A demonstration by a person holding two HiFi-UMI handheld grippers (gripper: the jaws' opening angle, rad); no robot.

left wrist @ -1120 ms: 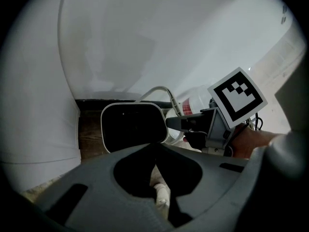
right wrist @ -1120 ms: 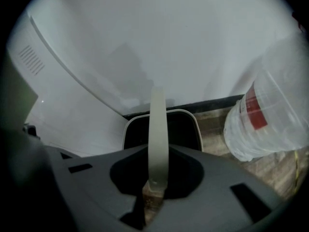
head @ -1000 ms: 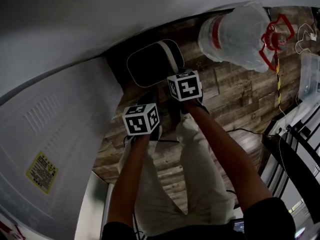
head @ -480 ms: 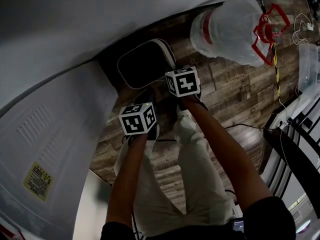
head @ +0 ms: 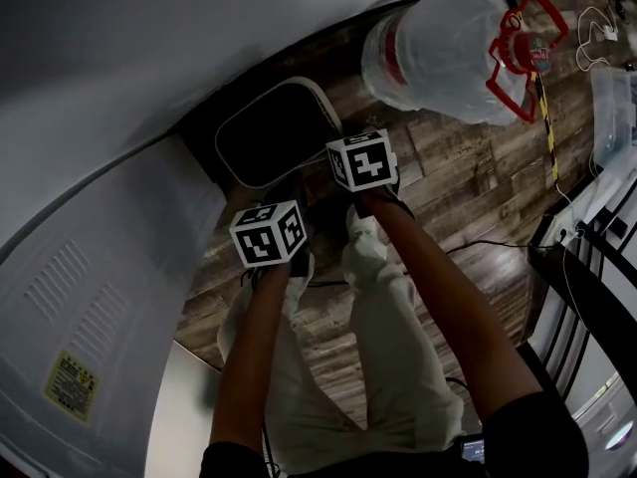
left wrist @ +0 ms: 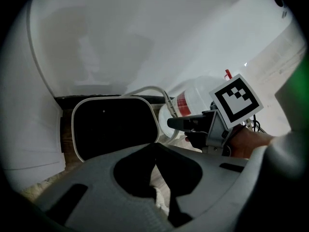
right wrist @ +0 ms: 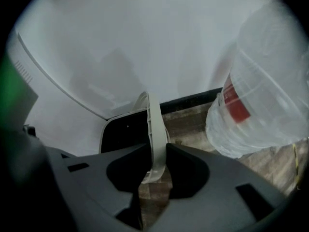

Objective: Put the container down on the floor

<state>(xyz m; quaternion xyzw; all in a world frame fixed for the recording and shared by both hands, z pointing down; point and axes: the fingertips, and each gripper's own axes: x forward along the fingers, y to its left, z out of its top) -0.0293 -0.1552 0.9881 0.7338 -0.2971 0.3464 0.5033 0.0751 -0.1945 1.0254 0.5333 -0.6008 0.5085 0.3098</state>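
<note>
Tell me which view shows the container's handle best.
The right gripper view: the handle runs edge-on between the right claw's jaws, shut on it. The left gripper view shows it as a thin loop above the container's rim. In the head view I cannot make it out.

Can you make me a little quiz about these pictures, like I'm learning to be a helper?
1. True or false: the right gripper is shut on the handle of the container.
2. What big thing is on the wooden floor near the container? A: a red ball. B: a clear water bottle with a red label. C: a chair.
3. Fill in: the container's rim is ____.
Key: 1 true; 2 B; 3 white.
</note>
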